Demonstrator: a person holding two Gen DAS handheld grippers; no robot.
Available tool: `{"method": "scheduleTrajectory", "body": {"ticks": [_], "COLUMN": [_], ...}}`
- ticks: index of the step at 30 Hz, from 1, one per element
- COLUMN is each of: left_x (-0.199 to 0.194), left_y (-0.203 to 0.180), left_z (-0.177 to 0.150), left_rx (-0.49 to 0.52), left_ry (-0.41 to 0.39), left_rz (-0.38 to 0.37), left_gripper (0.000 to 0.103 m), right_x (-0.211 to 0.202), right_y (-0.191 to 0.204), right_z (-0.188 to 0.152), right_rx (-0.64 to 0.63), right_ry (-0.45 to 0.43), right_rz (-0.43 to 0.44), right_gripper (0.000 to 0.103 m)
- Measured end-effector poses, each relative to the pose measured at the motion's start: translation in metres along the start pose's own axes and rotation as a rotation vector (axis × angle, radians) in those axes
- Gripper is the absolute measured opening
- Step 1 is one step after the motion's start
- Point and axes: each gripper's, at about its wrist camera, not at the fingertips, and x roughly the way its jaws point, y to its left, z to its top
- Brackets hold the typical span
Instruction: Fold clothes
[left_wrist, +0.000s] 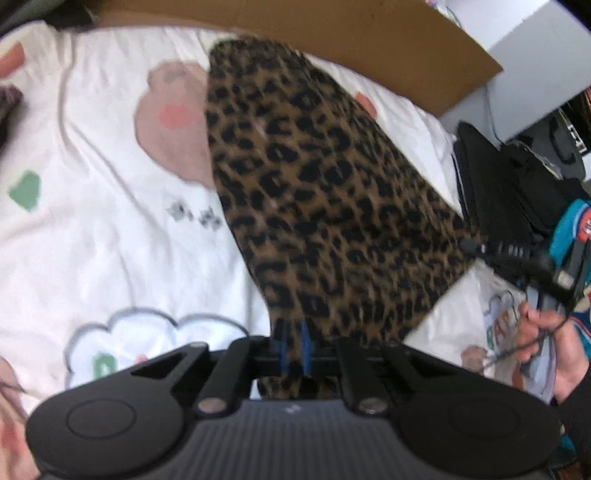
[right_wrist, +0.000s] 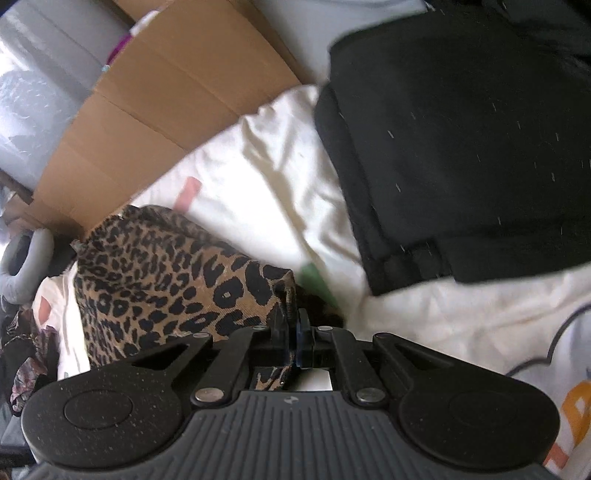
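Bedsheet (left_wrist: 92, 240), white with cartoon prints, is spreading under everything; cardboard (right_wrist: 155, 110) is leaning along its far edge; folded black clothes (right_wrist: 461, 147) are lying stacked on it; leopard-print garment (left_wrist: 332, 206) is hanging stretched above the sheet between both claws; left gripper (left_wrist: 293, 347) is pinching one corner tight; right gripper (right_wrist: 293, 332) is clamping another corner.

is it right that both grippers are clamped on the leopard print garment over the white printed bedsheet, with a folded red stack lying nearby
Not quite: the folded stack is black, as the right wrist view shows. Both the left gripper and right gripper do clamp the leopard print garment over the white printed bedsheet.
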Motion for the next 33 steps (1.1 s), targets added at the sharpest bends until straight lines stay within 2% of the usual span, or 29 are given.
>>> {"method": "scheduleTrajectory", "body": {"ticks": [6,13,17,23,30,33], "left_x": [-0.014,-0.014,0.001,0.028,0.060,0.070], "left_y": [-0.002,-0.028,-0.043,-0.068,-0.089,-0.103], "left_z": [0.041,0.093,0.128,0.171,0.221,0.239], "left_rx": [0.002,0.056,0.094,0.112,0.075,0.088], "left_ry": [-0.053,-0.109,-0.127,-0.127,-0.132,-0.135], "left_rz": [0.040,0.057,0.075,0.056,0.079,0.088], "left_gripper": [0.016,0.016,0.017,0.018,0.018,0.018], "right_x": [-0.004,-0.007,-0.002,-0.003,-0.004,-0.004], "right_y": [-0.003,-0.001,-0.003,-0.004,-0.005,-0.008], "right_z": [0.000,-0.006,-0.006,-0.007,-0.008,-0.008], "right_rx": [0.017,0.017,0.027,0.027,0.030,0.034], "right_ry": [-0.007,-0.005,0.003,-0.003,0.007,0.010], "right_rz": [0.014,0.026,0.022,0.022,0.022,0.027], "right_gripper": [0.002,0.001,0.001,0.001,0.001,0.001]}}
